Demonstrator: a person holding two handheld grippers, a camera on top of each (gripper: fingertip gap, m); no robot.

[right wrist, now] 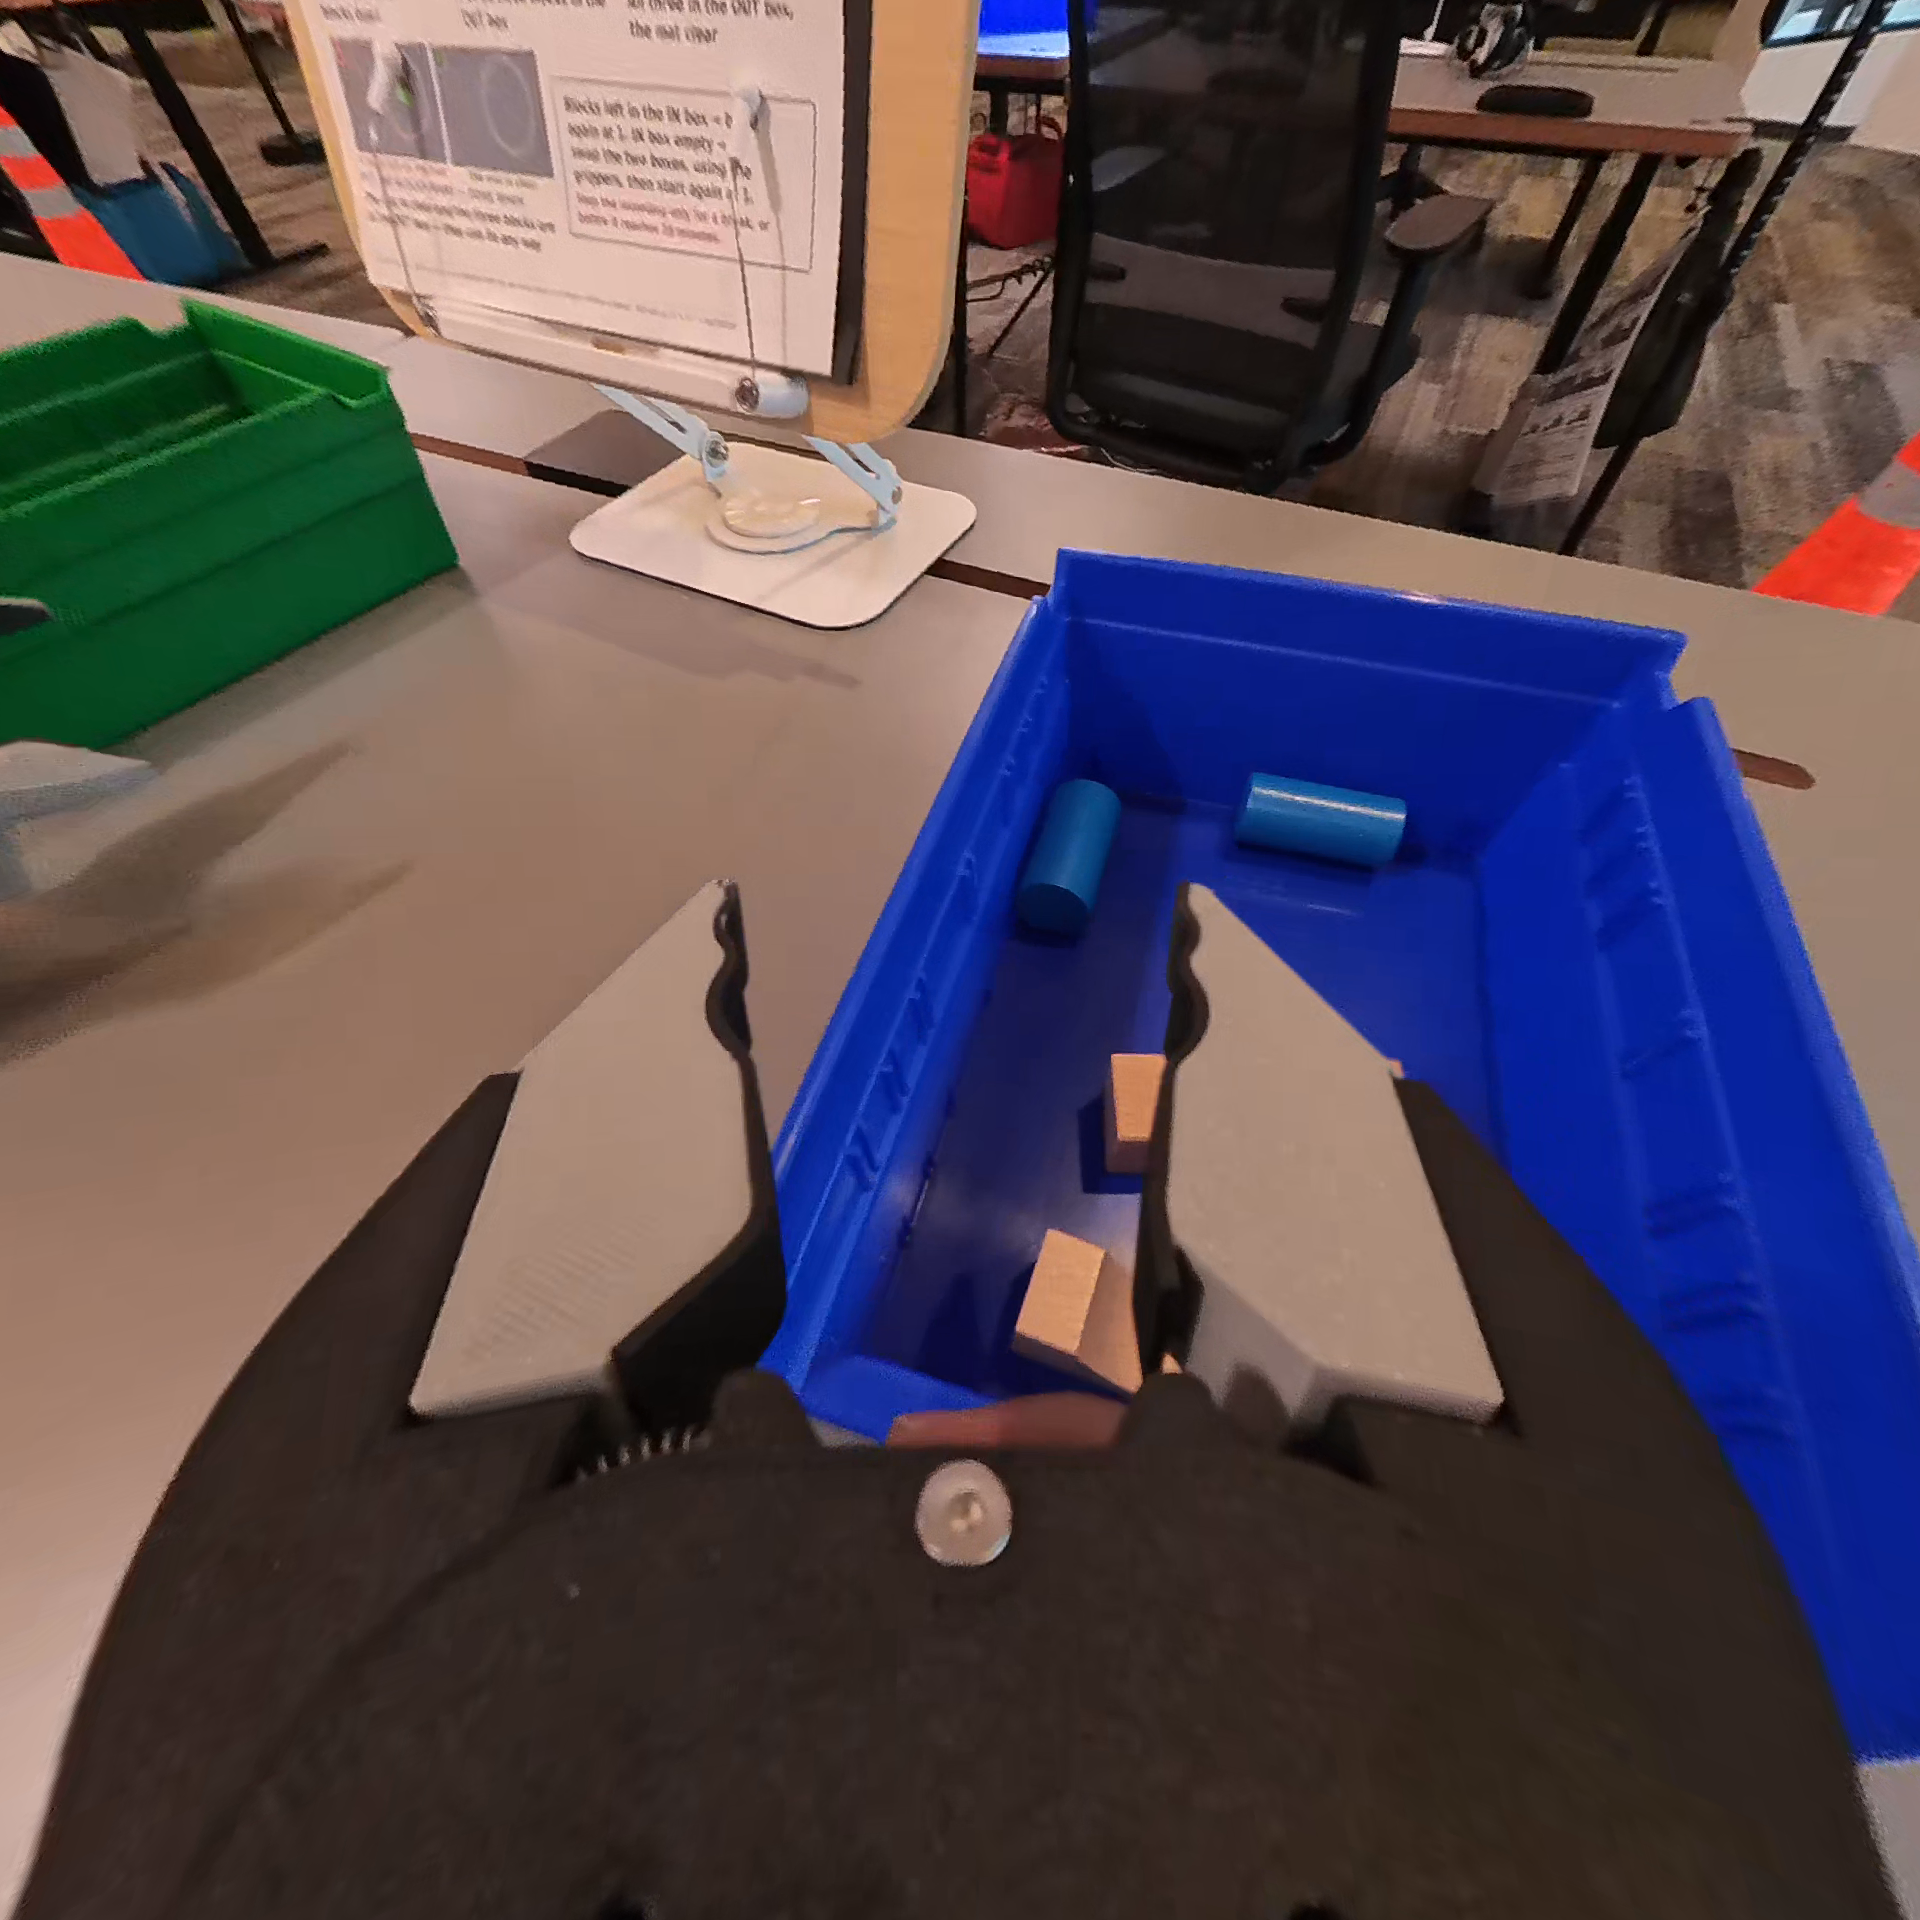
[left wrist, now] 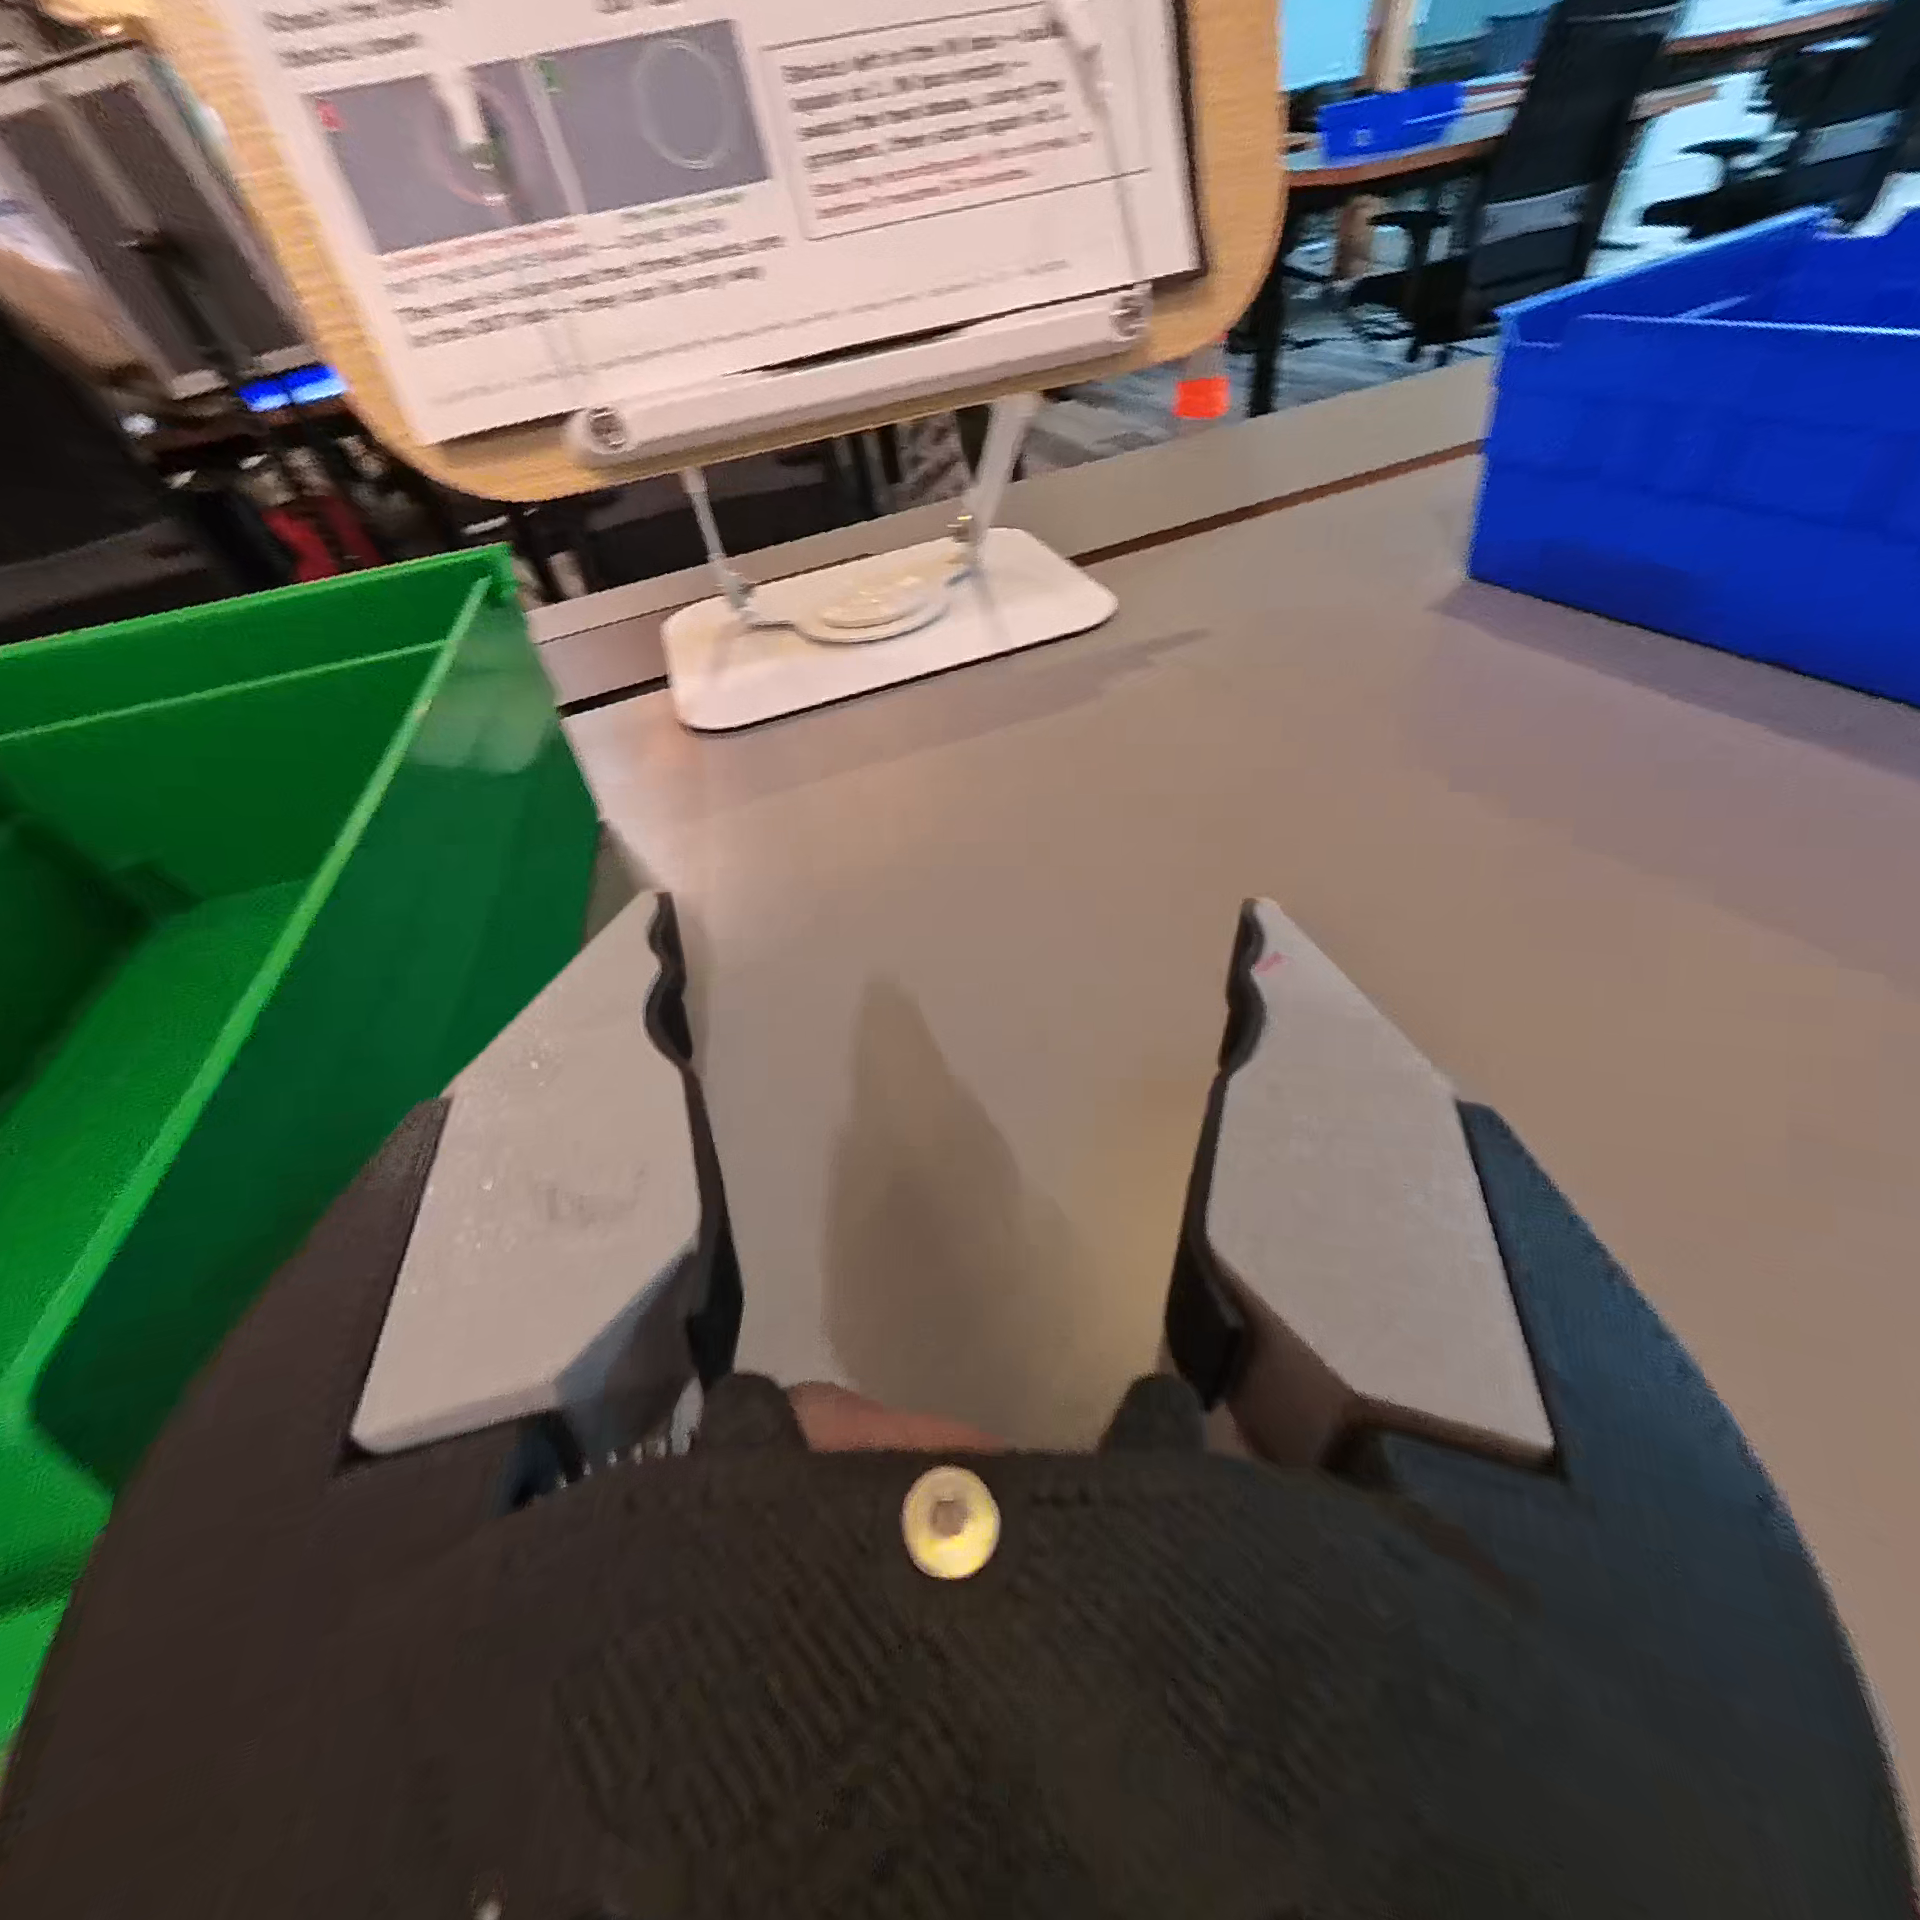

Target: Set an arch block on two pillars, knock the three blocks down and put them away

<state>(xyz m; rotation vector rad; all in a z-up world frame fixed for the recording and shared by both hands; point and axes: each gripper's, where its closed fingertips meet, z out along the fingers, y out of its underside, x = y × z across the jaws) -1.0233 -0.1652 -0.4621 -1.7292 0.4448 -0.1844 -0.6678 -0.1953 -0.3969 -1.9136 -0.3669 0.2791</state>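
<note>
Right hand-held gripper [right wrist: 951, 914] nearest, fingers spread, holding nothing, over the blue bin [right wrist: 1558, 935]. Left hand-held gripper [left wrist: 956, 925] also spread and bare above the desk [left wrist: 1143, 790]. In the bin we see two blue cylinders [right wrist: 1070, 862] [right wrist: 1320, 819] and a pale wooden arch block [right wrist: 1070, 1299]. We judge them light, rigid; cylinders may roll, so pinch across the sides.

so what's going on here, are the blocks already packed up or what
A person is working two handheld claws over a grey table. The right claw hangs open and empty over the blue bin, where two blue cylinders and a partly hidden wooden block already lie. The left claw is open too, holding nothing, over bare table beside the green bin. The putting-away looks about done.
</note>
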